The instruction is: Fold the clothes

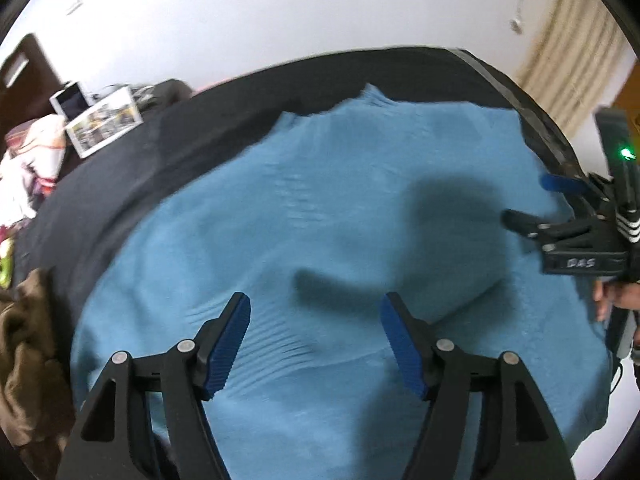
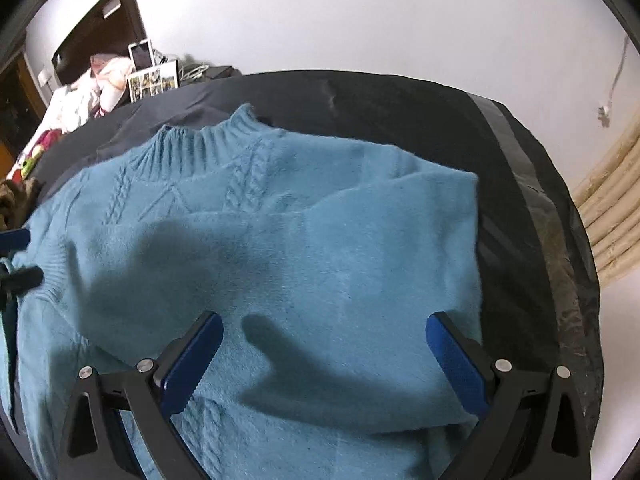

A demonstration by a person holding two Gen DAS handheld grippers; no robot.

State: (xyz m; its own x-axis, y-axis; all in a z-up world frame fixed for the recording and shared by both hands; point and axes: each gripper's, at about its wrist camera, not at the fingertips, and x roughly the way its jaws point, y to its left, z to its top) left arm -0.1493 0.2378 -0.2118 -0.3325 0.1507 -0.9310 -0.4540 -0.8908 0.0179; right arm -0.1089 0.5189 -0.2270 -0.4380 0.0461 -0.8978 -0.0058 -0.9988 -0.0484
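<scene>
sweater: blue knit sweater (image 2: 280,240) lying flat on the dark-covered table (image 2: 400,100), ribbed collar (image 2: 200,140) pointing at the far edge. Its right side sits close to the taped right edge of the table. Looks like a sleeve is already folded in across the chest, ribbed cuff (image 2: 52,280) landing over near the left side.

left hand-held gripper: left hand-held gripper (image 1: 316,340) hovers over the near part of the sweater, jaws spread apart, nothing between the pads. Not holding any cloth as far as I can see.

right hand-held gripper: right hand-held gripper (image 2: 324,360) is wide open too, above the sweater's near right portion, empty.

step: my guess is we're between folds, one sleeve laid in and let go.

next move: probably needs a fresh pinch on an edge, either the hem at the near edge of the table or the other side, then carry it over. Fluffy knit, so grab a proper layer or it'll slide.

clutter: brown garment (image 1: 24,340) bunched at the left edge, out of the way.
</scene>
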